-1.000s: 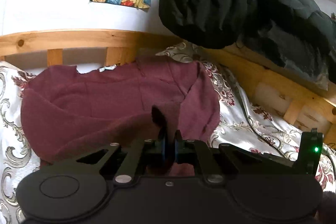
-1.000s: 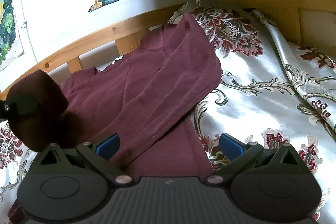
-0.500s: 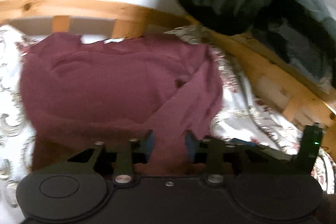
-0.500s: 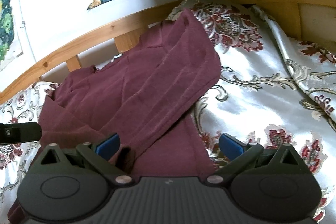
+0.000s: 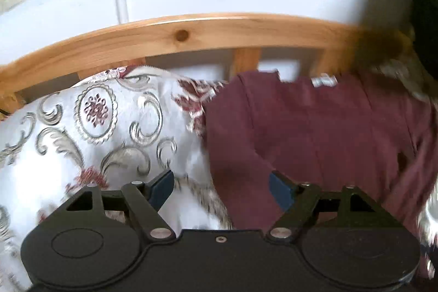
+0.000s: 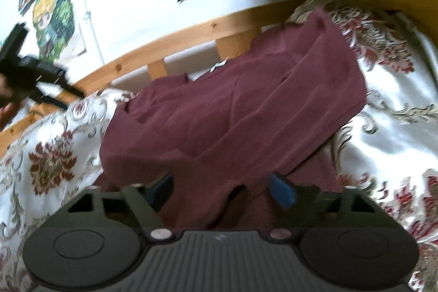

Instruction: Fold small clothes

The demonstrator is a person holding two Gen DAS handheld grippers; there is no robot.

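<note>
So the maroon top [image 6: 235, 111] is lying on the patterned bedspread [image 5: 82, 127], filling the middle of the right wrist view and the right half of the left wrist view. It's got one side flap folded over onto the body already, so I'd say we're partway through: one fold down, and the bottom end up next.

Left gripper [image 5: 221, 186]: the jaws have just been opening and they're well apart now, with nothing pinched. The gap between them looks down on the left edge of the top and a strip of bedspread, but the pads aren't touching either as far as I can tell. In the right wrist view you can see that gripper [image 6: 30, 75] off in the upper left of the frame, well clear of the cloth, up by the wooden bed rail [image 5: 191, 34].

Right gripper [image 6: 221, 189]: the jaws have just been closing in, and the near edge of the top bunches up between them at the bottom centre of the frame. The blue pads [image 6: 282, 193] aren't clearly squeezing the fabric yet though, so I'd call it not gripped so far.

Next move, my guess: the right one needs to finish closing on that near hem, and the left has to get back down onto the near-left corner of the top so both can lift the bottom end toward the collar together. The picture's pretty blurry, so take the edges with a grain of salt.
</note>
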